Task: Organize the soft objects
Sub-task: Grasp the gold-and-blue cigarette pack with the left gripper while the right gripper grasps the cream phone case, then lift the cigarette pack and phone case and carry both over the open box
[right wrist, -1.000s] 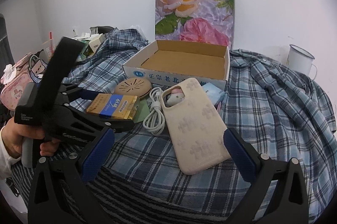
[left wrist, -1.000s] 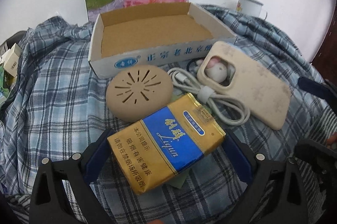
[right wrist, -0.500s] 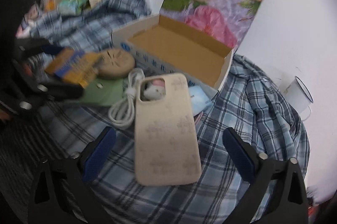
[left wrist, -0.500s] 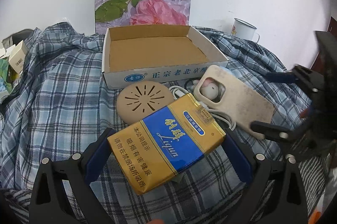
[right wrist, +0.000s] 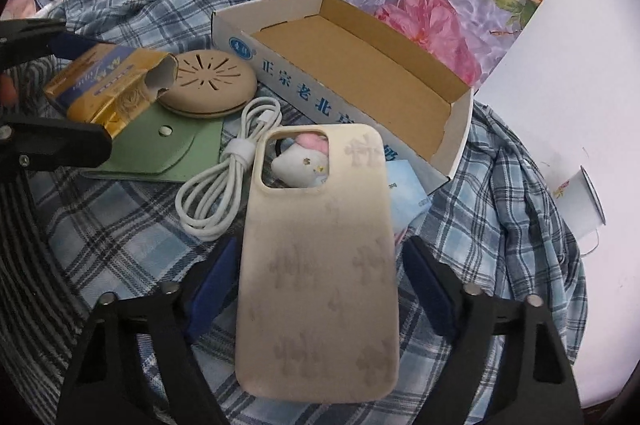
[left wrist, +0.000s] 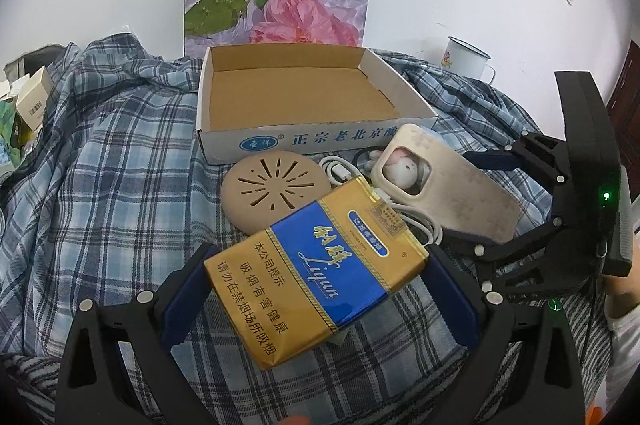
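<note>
Left wrist view: open white cardboard box [left wrist: 316, 97] lies straight ahead of the left claw [left wrist: 316, 277], which pinches a yellow-and-blue soft cigarette pack [left wrist: 316, 277]. Right claw [right wrist: 316, 289] stands spread around the beige silicone phone case [right wrist: 320, 265], long axis pointing boxward.

Left tongs [left wrist: 318, 279] clamped on gold-and-blue soft cigarette pack [left wrist: 316, 275], held above blue plaid cloth [left wrist: 104, 161]. Beyond: round beige slotted disc [left wrist: 272, 191], coiled white cable [left wrist: 340, 173], beige phone case [left wrist: 448, 193], open white cardboard box [left wrist: 312, 141]. Right tongs [left wrist: 480, 197] flank phone case.
</note>
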A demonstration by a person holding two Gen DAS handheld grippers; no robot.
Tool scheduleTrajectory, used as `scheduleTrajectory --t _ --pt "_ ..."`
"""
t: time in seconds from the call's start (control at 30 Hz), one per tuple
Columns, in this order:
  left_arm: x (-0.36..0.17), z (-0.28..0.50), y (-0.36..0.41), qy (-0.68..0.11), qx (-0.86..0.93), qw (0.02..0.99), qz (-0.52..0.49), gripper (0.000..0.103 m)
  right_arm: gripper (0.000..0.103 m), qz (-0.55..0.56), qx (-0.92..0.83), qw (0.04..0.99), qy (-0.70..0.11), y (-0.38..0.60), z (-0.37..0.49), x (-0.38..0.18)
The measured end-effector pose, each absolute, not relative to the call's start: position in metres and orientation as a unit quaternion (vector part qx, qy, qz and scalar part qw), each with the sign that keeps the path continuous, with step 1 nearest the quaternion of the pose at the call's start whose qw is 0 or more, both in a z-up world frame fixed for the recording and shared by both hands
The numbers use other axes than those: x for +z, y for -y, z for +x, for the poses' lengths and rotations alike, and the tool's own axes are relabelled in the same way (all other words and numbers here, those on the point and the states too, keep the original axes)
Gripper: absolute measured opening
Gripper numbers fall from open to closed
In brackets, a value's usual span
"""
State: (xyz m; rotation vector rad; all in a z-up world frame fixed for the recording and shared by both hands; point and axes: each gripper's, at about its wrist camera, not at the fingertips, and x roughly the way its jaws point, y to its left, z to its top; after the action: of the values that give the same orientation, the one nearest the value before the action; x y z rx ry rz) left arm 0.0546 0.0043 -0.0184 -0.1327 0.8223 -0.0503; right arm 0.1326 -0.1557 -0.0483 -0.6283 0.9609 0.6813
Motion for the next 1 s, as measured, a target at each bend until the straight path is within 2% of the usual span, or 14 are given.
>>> scheduleTrajectory --t 0.5,1.0 --pt "-0.021 0.054 -0.004 -0.398 -0.022 0.915 -0.063 0.100 0.072 -0.263 0.311 0.829 -0.384 0.168 0.122 -0.027" --pt "-0.003 0.043 -0.001 -0.360 -0.030 0.930 -0.065 0.100 0.072 -0.222 0.298 0.870 -0.324 0.181 0.121 0.011"
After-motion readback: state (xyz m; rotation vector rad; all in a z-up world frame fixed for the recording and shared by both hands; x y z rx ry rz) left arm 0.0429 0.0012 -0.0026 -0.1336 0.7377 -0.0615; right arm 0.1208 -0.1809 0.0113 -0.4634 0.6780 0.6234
